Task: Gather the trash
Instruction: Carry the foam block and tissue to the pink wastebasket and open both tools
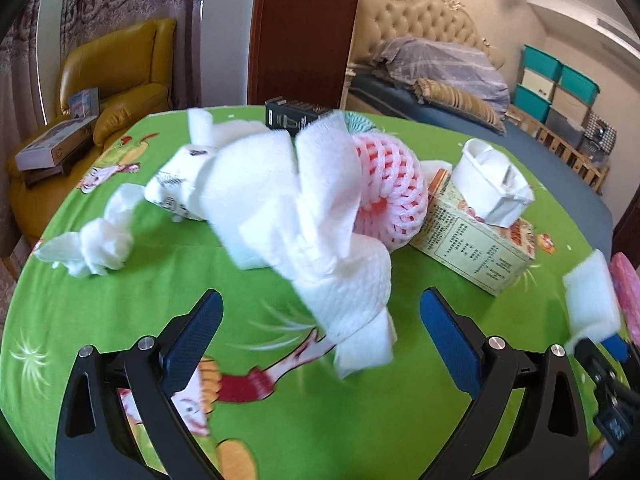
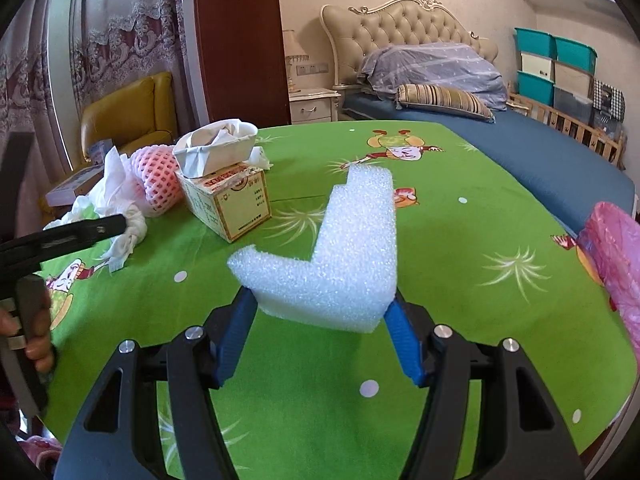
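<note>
Over the green cartoon-print table (image 2: 460,240), we are mid-collection: one piece in hand, a heap waiting.

Our right hand-held gripper (image 2: 320,312) is clenched on an L-shaped block of white, pebbly foam (image 2: 344,256), lifted above the table's middle; our left hand-held gripper (image 1: 320,320) stands released, fingers spread just short of the crumpled white tissue (image 1: 304,216) near the far-left edge. Behind the tissue lie a pink foam fruit net (image 1: 388,196) and a printed carton (image 1: 476,248). Next, we judge, the left should close on the soft tissue, while the foam goes toward the pink bag (image 2: 616,256) at the right edge.
</note>
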### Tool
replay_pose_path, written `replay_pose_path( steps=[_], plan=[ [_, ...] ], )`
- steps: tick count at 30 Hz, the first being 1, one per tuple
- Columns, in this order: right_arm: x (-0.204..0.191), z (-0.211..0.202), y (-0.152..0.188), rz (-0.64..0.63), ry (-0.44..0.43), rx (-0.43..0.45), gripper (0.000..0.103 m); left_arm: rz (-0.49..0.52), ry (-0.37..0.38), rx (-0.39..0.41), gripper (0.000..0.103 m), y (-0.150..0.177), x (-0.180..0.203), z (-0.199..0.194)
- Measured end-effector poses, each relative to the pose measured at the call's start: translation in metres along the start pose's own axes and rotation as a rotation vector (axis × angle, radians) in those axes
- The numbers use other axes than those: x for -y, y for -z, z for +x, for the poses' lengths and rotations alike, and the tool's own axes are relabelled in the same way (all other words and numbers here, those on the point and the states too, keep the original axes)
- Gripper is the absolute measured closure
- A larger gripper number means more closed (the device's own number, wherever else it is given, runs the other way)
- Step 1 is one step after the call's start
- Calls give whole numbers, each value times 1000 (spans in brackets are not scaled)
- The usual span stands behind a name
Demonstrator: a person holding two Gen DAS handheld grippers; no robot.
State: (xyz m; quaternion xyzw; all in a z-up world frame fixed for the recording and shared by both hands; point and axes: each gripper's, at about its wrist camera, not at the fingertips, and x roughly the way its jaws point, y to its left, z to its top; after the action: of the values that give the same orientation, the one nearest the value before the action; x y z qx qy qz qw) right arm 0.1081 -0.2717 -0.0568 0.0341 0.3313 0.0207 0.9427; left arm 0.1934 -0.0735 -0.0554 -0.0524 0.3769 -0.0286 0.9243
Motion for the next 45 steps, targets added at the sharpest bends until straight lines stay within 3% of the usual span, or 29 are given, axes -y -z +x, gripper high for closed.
replay_pose_path(
  steps=[4,6,9,10,18,22,30,36,45],
  plan=[
    [-3,-1,3,-6,-6,5,41,-11,30,-54,31,-2,1,15],
    [-6,-1,3,-13,-8,6,41,-17,47,-77,34,-2,-1,20],
    [-7,0,3,-16,-8,7,41,3,94,-71,59,0,-1,17],
    [-8,0,3,-18,-8,7,41,8,93,-65,60,2,-1,15],
    [-10,0,4,-35,-8,12,41,80,127,11,62,30,0,-26],
    [-12,1,5,-47,-2,9,41,153,103,44,61,49,8,-36],
    [-16,-3,5,-66,7,23,41,129,122,92,61,48,5,-46],
    [-24,-17,7,-83,-16,46,41,183,149,124,61,62,15,-63],
    [-32,-51,5,-132,-32,126,41,278,165,243,61,71,38,-95]
  ],
)
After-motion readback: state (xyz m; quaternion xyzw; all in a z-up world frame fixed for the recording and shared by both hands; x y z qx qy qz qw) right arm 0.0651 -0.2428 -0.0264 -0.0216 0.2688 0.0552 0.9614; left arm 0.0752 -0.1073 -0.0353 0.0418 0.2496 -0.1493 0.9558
